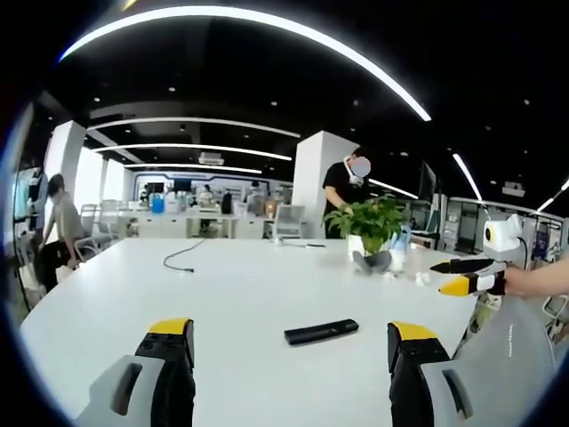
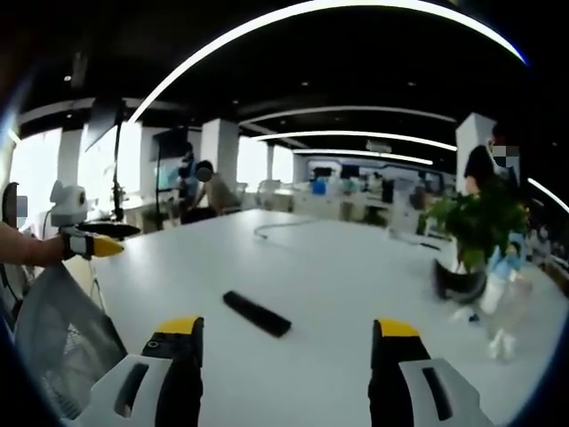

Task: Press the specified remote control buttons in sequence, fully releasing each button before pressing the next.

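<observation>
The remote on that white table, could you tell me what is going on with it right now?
A person holds a two-jaw gripper in each hand above a white table. The black remote lies flat on it, untouched. The left gripper and the right gripper both hang open, short of the remote, so no button is being pressed yet. A potted plant and a loose cable sit farther back.

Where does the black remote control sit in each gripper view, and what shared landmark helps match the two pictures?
Left gripper view: the remote control lies on the white table, low and right of centre, between the view's own jaws.
Right gripper view: the remote control lies low and left of centre, angled, nearer the left jaw.
Shared landmark: the potted plant, standing beyond the remote on the same table.
</observation>
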Demonstrator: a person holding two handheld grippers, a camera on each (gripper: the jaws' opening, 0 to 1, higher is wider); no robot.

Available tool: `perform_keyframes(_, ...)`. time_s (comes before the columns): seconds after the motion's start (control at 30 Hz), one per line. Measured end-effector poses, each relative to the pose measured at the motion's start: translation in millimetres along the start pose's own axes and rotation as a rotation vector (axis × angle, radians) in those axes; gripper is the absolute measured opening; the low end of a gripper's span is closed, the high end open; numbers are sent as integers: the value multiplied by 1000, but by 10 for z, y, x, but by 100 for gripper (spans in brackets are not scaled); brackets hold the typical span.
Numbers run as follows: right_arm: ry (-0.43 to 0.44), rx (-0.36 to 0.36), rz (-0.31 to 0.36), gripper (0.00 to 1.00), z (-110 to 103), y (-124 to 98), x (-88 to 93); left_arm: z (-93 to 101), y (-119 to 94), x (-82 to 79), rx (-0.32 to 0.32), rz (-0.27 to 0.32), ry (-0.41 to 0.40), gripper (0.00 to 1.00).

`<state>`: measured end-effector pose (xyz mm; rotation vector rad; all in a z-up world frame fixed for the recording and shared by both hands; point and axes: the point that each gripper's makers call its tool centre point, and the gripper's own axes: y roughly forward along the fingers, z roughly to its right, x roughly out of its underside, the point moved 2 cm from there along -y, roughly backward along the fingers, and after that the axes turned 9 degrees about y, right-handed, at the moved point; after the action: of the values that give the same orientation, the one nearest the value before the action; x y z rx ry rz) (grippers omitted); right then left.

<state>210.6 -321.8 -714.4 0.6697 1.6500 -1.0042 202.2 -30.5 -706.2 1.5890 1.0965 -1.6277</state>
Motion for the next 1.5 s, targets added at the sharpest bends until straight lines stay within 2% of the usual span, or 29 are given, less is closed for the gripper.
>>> perform_keyframes(0.27, -5, -10, -10, 76, -20, 11, 18, 19, -3, -4, 0, 0, 21, 94)
perform_keyframes(0.47, 4, -13, -15, 75, -16, 14, 24, 63, 27, 45, 24, -29, 17, 94)
perform_keyframes(0.57, 12, -11, -21, 74, -6, 13, 41, 90, 30, 85, 24, -53, 30, 94)
perform_keyframes(0.67, 37, -24, -40, 73, -3, 45, 70, 92, 39, 28, 23, -35, 69, 92)
perform_keyframes(0.77, 69, -50, -64, 74, -24, 77, 114, 73, 30, 0, 28, -9, 10, 93)
perform_keyframes(0.83, 73, -56, -65, 74, -41, 71, 119, 43, 33, 38, 22, -27, -19, 93)
perform_keyframes(1.0, 77, -76, -44, 73, -39, 50, 96, 2, 17, 88, -19, -63, 2, 92)
perform_keyframes(1.17, 94, -67, -7, 73, 13, 35, 53, 26, 24, 46, -11, -45, 19, 91)
perform_keyframes(1.33, 70, -77, -50, 74, -15, 82, 118, 46, 55, 72, -8, -67, 25, 91)
perform_keyframes(1.5, 44, -55, -78, 74, 11, 89, 160, 48, 69, 125, 0, -93, -3, 91)
